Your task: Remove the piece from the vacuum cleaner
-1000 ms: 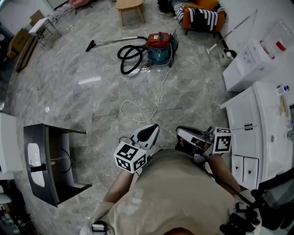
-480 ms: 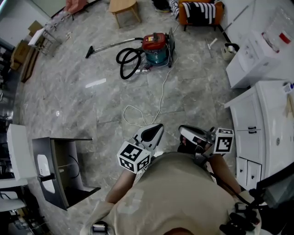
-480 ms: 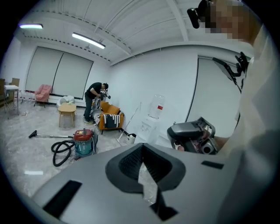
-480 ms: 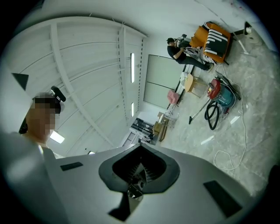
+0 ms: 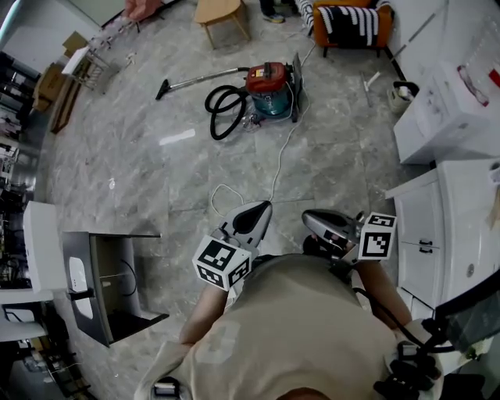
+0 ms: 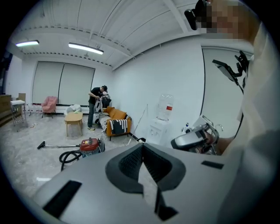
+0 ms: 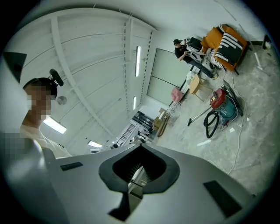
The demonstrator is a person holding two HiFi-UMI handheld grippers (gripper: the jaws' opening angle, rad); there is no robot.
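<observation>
The vacuum cleaner (image 5: 269,84), red on top and teal below, stands on the marble floor well ahead of me. Its black hose (image 5: 225,109) loops to its left and a metal wand (image 5: 199,77) lies further left. A white cord (image 5: 275,160) trails from it toward me. In the left gripper view the vacuum cleaner (image 6: 89,145) is far off; in the right gripper view the vacuum cleaner (image 7: 223,105) is also distant. My left gripper (image 5: 255,216) and right gripper (image 5: 319,223) are held close to my torso, both shut and empty, far from the vacuum.
A dark open cabinet (image 5: 101,289) stands on the left. White cabinets (image 5: 445,234) and a water dispenser (image 5: 445,109) line the right. An orange sofa (image 5: 348,19) and a wooden stool (image 5: 223,12) are beyond the vacuum. A person (image 6: 95,107) stands by the sofa.
The head view has drifted a little, so the dark cabinet sits further right and the vacuum slightly lower. Both grippers stay by my torso, shut.
</observation>
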